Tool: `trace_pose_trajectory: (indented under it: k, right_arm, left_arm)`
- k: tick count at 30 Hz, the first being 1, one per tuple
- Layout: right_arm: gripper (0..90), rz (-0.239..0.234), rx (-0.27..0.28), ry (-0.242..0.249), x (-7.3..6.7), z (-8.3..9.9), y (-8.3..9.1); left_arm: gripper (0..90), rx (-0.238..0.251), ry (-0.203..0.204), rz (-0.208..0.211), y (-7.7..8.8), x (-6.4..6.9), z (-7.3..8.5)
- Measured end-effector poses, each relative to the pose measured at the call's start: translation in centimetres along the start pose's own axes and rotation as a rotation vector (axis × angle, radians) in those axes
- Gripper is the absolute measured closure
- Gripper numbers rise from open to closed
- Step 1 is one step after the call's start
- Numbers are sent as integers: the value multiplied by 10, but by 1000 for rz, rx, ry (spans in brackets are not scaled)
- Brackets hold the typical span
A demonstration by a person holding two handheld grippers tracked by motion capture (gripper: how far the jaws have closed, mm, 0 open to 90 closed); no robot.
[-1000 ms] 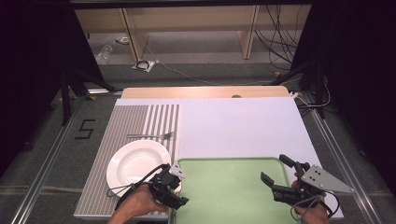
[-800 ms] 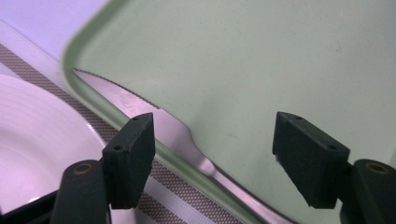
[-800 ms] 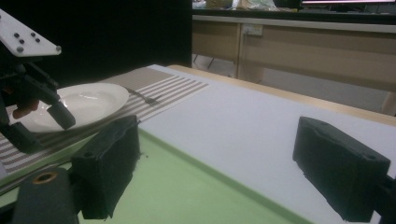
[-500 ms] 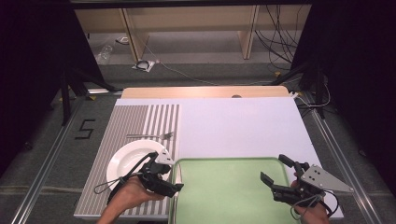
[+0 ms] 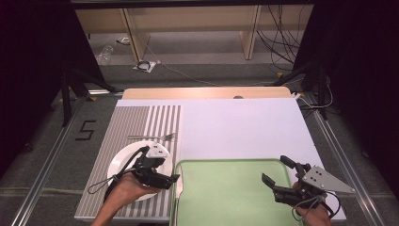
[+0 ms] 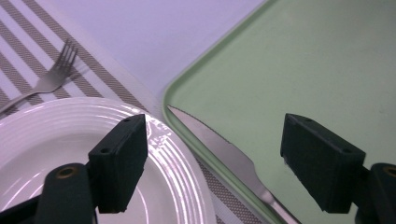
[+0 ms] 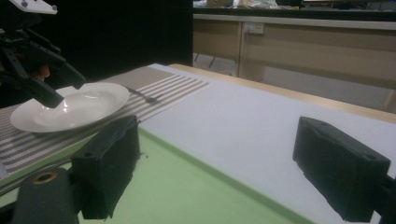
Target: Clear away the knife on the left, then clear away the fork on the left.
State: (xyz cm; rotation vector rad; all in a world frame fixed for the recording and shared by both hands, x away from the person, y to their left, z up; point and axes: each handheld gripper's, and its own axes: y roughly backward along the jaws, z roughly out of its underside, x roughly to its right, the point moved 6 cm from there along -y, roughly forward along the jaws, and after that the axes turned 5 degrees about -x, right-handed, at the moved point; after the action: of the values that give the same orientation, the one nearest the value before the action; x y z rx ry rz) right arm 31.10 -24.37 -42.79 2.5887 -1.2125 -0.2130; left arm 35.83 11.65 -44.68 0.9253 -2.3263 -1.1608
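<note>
A white table top is seen across the middle of the high view, with a wooden edge along its far side. A green tray is laid on it at the lower centre of that frame. A grey-and-white striped placemat is spread at the left of the table, just beside the tray. A white plate is set on the placemat at the lower left of the frame, its right rim near the tray's left edge. A fork is laid on the stripes just above the plate, apart from it.

A knife is seen in the left gripper view at the lower centre, lying in the narrow gap between plate and tray, its blade along the tray's left rim and its tip towards the upper left of that frame. It is touched by neither jaw.

The left gripper is held over the right part of the plate at the lower left of the high view. Its jaws have just been opening and are spread wide, with nothing gripped; one jaw is seen over the plate and the other over the tray, the knife lying below between them.

The right gripper is held over the tray's right edge at the lower right of the high view. Its jaws are spread wide and nothing is held between them.
</note>
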Motion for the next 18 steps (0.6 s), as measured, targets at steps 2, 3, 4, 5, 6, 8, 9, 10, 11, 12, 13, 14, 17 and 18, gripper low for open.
trace_pose_trajectory:
  k: [2, 3, 4, 5, 6, 8, 9, 10, 11, 12, 13, 14, 17, 18]
  right_arm:
    - [156, 1, 1, 2, 0, 0, 0]
    - [156, 1, 1, 2, 0, 0, 0]
    - [155, 1, 1, 1, 0, 0, 0]
    - [156, 1, 1, 1, 0, 0, -1]
    - [155, 2, -1, -1, 0, 0, -1]
    - [156, 3, -2, -1, 0, 1, -1]
    - [155, 4, -5, 1, 0, 1, -1]
    - [156, 4, -5, 1, 0, 1, -1]
    - [156, 3, -2, -1, 0, 1, -1]
    - [156, 4, -3, -3, 1, 1, -1]
    - [156, 3, 0, -5, 1, 1, -2]
    - [156, 4, -2, -6, 1, 1, -1]
    - [156, 6, -8, -3, 1, 1, -1]
    - [155, 5, -3, -4, 1, 1, -1]
  left_arm:
    - [229, 12, 13, -11, 2, -6, 0]
    - [227, 20, 19, -18, 3, -8, 0]
    - [227, 20, 26, -21, 4, -11, 0]
    - [228, 22, 30, -25, 5, -14, 0]
    - [229, 27, 35, -30, 6, -17, 0]
    - [229, 34, 43, -42, 9, -22, 0]
    - [229, 38, 45, -47, 10, -25, 0]
    - [229, 43, 54, -52, 11, -28, 0]
    - [230, 45, 58, -59, 12, -31, 0]
    - [232, 47, 63, -63, 13, -34, 0]
    - [232, 50, 69, -68, 14, -36, 0]
    - [234, 51, 73, -72, 14, -38, -1]
    - [234, 49, 72, -86, 15, -44, -1]
    - [234, 52, 77, -90, 14, -46, -2]
